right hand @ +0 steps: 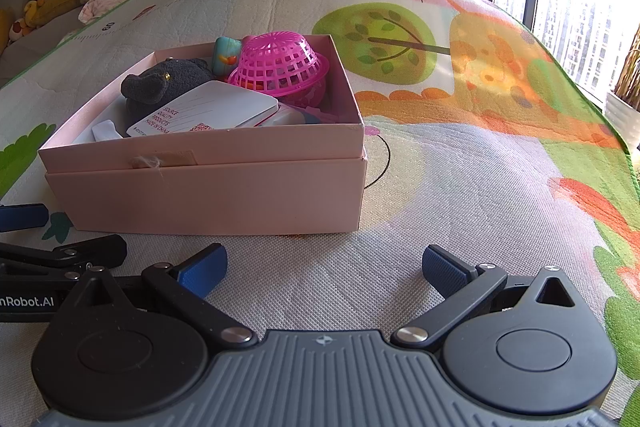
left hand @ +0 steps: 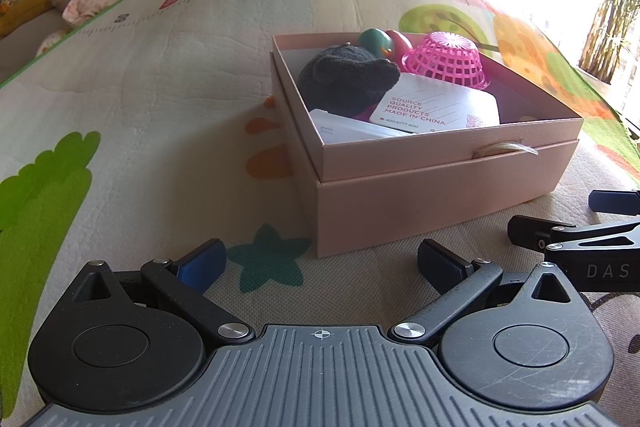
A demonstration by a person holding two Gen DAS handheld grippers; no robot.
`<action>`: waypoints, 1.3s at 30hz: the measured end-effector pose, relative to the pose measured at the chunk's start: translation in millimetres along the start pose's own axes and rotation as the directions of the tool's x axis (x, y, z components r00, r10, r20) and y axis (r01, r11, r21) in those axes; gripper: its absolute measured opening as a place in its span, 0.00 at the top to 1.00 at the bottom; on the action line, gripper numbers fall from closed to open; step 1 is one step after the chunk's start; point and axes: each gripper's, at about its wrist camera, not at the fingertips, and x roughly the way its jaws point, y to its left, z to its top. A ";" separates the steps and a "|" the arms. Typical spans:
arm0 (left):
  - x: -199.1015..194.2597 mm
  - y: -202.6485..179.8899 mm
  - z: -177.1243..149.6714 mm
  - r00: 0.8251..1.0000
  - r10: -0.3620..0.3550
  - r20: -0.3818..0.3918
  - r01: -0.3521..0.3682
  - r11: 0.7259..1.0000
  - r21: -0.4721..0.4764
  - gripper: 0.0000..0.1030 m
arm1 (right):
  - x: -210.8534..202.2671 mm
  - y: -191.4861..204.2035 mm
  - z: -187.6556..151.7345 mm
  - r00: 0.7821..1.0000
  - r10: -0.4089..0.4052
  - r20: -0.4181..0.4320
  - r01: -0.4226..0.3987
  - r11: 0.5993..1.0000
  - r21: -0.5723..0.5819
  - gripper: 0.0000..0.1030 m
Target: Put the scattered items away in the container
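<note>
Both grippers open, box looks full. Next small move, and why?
Probably just lift both grippers back and scan the mat for strays. The left gripper and right gripper are open and empty near the mat; the pink basket, grey plush and white card already sit inside the pink box, and no loose item shows beside it.

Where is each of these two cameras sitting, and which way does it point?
Left wrist: on the left hand-held gripper, low over the play mat, facing the pink box; its open fingers show.
Right wrist: on the right hand-held gripper, facing the same box from its right; open fingers show.
Shared: box, pink basket, each other's gripper.
</note>
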 end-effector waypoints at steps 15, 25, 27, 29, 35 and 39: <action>-7.3 0.5 0.4 0.998 -0.024 -0.055 0.025 1.000 0.017 0.00 | -0.7 -1.7 -0.3 1.000 0.007 0.000 -0.007 1.000 0.005 0.00; -37.7 -2.1 -22.9 0.998 0.047 -0.053 -0.049 0.998 -0.043 0.00 | -28.9 5.1 -22.9 0.998 0.055 -0.007 -0.055 0.998 -0.030 0.00; -40.1 -0.8 -25.2 0.997 0.058 -0.047 -0.061 0.997 -0.054 0.00 | -32.7 5.7 -26.7 0.998 0.057 0.001 -0.057 0.998 -0.031 0.00; -40.0 -0.4 -24.9 0.997 0.058 -0.047 -0.060 0.997 -0.055 0.00 | -33.7 5.6 -28.4 0.998 0.057 0.009 -0.057 0.998 -0.031 0.00; -39.6 -1.3 -25.8 0.997 0.061 -0.038 -0.063 0.996 -0.058 0.00 | -33.6 5.5 -28.6 0.998 0.055 0.011 -0.055 0.998 -0.032 0.00; -39.8 -1.0 -26.3 0.998 0.058 -0.034 -0.060 0.996 -0.060 0.00 | -33.6 5.6 -28.7 0.998 0.056 0.011 -0.055 0.998 -0.031 0.00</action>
